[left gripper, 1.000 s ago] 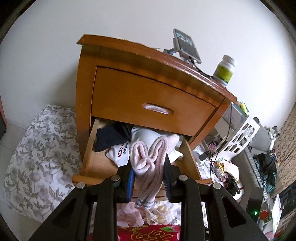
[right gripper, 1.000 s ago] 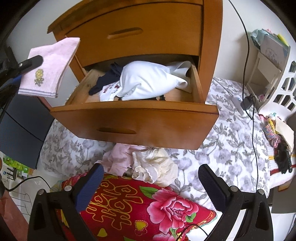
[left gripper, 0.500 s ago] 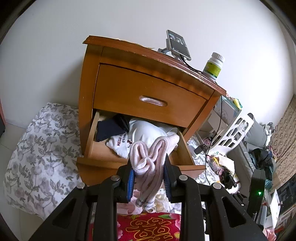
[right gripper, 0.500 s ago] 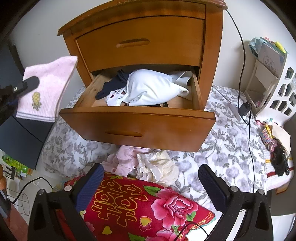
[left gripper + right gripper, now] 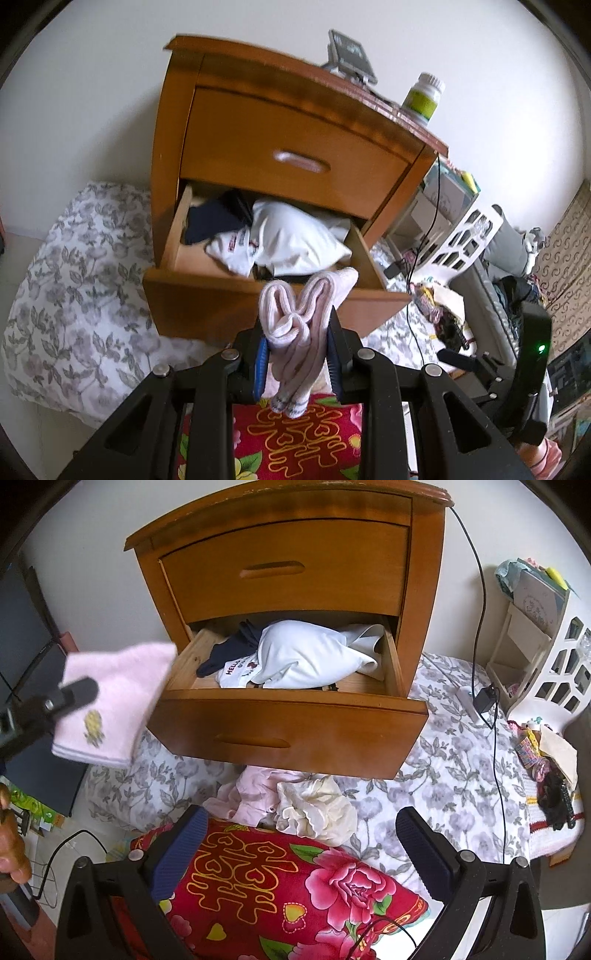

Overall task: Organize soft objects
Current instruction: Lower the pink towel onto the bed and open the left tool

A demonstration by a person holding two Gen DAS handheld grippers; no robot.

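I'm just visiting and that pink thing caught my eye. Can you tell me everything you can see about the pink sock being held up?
The pink sock is pale pink, soft ribbed knit, folded over so that it bunches into loops at the top. A small yellow pineapple-like motif and a grey-striped cuff show on it. It is pinched between the fingers of the left gripper, cuff end dangling, held in the air in front of the open lower drawer. Only the gripper's pads touch it.
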